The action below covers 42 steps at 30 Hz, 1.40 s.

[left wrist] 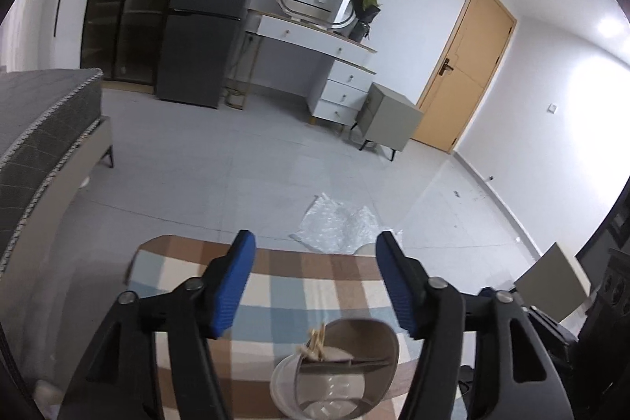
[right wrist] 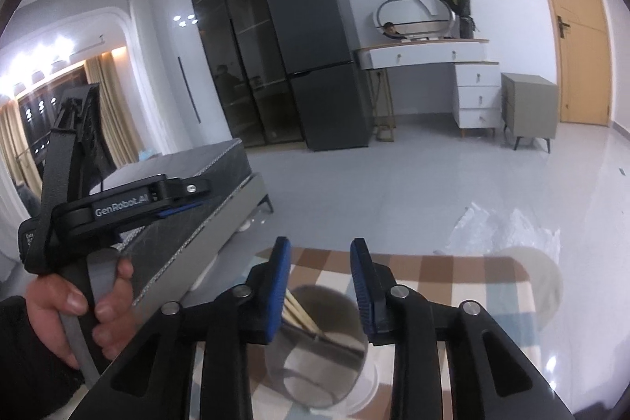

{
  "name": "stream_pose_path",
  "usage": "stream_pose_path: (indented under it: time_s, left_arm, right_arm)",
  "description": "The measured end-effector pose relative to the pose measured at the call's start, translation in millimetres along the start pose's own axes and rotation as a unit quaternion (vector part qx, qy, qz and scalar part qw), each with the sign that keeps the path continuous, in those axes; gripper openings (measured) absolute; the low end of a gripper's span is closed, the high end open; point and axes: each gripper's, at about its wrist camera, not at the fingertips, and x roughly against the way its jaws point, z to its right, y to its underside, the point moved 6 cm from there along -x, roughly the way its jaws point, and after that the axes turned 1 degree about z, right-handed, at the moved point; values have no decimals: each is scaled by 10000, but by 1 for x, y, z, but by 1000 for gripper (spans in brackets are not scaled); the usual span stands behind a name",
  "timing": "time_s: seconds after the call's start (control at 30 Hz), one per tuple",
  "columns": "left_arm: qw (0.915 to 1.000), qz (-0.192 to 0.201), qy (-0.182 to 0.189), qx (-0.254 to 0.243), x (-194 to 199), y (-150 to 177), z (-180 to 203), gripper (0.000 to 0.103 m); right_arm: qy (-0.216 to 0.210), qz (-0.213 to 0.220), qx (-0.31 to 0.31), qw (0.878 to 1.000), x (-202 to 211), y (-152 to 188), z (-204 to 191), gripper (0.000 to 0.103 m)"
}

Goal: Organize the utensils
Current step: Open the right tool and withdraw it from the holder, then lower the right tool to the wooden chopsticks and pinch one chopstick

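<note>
With both grippers' (left wrist: pixel 315 282) (right wrist: pixel 321 286) jaws apart and empty, I judge the light, stiff chopsticks (right wrist: pixel 301 315) best pinched mid-shaft.

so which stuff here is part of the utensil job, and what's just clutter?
Job:
- utensil holder
- chopsticks in it
- left gripper, open
- right gripper, open

Clutter:
- plastic sheet on the floor
- fridge
- dresser
- nightstand

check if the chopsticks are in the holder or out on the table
In. The chopsticks lean inside the utensil holder on the checked tablecloth, their tips poking above its rim; none lie on the cloth that shows.
</note>
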Motion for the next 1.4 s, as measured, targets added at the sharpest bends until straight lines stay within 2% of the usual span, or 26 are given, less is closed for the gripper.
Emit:
stream_pose_path:
  time_s: [0.1,0.27,0.37,0.67,0.8,1.07,1.4]
  left_arm:
    - [9999,48,-143,-54,13,2,2,63]
    - [9990,202,-395,-107,38,5,12,76]
    - [9975,329,-580,-253,51,9,16,77]
    - [9950,448,-746,-486,76,23,25,85]
    - [9942,483,-812,-521,84,32,27,85]
    - [9919,562,-943,-641,96,57,27,86]
    - [9904,437,-1008,-835,100,94,25,86]
  right_arm:
    - [53,81,-78,9999,17,2,-1,40]
    - [100,261,-128,9995,45,2,-9,52]
    - [131,369,-128,9991,61,4,-15,61]
    - [392,597,-173,9973,101,18,-26,82]
    - [444,602,-242,9969,112,31,-27,85]
    - [520,667,-307,9959,134,61,-31,101]
    - [611,483,-374,9963,141,100,-35,102]
